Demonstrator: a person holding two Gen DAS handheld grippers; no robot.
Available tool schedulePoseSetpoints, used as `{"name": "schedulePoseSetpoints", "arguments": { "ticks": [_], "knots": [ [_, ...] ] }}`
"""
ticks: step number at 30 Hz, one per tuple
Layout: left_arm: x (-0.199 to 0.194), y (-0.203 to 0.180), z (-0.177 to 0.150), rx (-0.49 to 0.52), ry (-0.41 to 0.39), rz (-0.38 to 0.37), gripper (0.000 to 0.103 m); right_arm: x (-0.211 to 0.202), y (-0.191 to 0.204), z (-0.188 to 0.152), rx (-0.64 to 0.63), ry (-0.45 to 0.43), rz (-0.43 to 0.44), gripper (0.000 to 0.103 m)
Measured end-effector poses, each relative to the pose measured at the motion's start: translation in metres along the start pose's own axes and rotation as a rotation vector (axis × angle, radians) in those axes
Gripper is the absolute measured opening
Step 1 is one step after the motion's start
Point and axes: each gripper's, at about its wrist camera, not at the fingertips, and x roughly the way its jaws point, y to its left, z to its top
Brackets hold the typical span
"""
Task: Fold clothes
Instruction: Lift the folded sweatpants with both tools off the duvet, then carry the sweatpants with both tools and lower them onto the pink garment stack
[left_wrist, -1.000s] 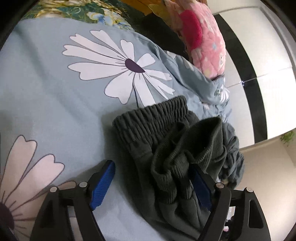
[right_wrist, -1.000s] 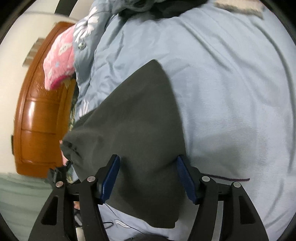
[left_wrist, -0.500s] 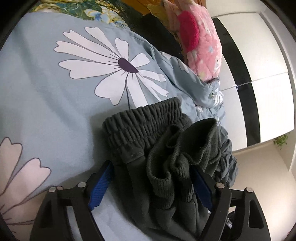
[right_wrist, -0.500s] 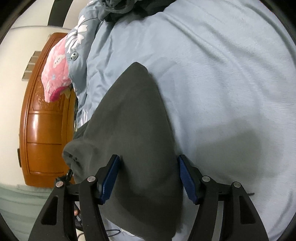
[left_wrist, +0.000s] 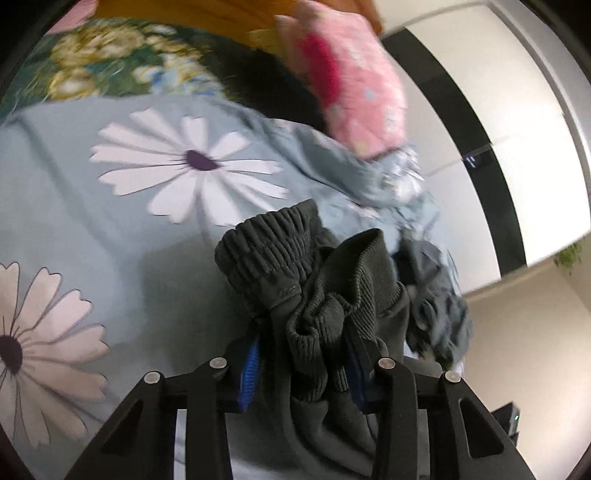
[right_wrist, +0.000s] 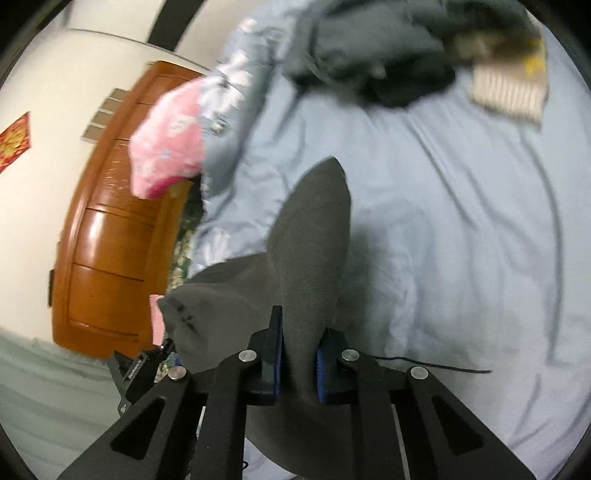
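Both tools are now pinching the dark trousers we are lifting off the bed: left tool at the ribbed waistband, right tool on soft, limp cloth.

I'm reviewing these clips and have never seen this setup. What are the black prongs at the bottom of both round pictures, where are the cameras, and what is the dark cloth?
There is no robot here: a person holds a two-finger gripper in each hand, and a fisheye camera on each looks forward along its fingers, hence the round pictures. The black prongs with blue pads are those fingers. One picture comes from the left gripper, the other from the right gripper. Both are closed on the same dark grey garment, which looks like sweatpants; the left one pinches it near the ribbed waistband. Below lies a bed with a blue daisy-print cover, a pink pillow and a pile of other clothes. A wooden door stands behind.
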Motion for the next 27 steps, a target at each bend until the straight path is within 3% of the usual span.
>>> {"name": "schedulePoseSetpoints", "arguments": {
  "ticks": [6,11,18,23,27],
  "knots": [
    [-0.003,-0.081,-0.03,0.13,0.055,-0.097,0.041,-0.093,-0.007,-0.004,-0.055,-0.083,-0.017,0.014],
    [0.016,-0.179,-0.079,0.265,0.154,-0.224,0.04,-0.208,-0.045,-0.014,-0.053,-0.206,-0.076,0.013],
    [0.061,-0.341,-0.189,0.449,0.326,-0.433,0.04,-0.382,-0.103,-0.022,-0.065,-0.382,-0.232,0.013],
    [0.093,-0.435,-0.278,0.556,0.443,-0.525,0.039,-0.493,-0.15,-0.016,-0.056,-0.446,-0.361,0.013],
    [0.117,-0.483,-0.343,0.598,0.519,-0.568,0.037,-0.562,-0.19,-0.005,-0.038,-0.477,-0.452,0.013]
  ]
}}
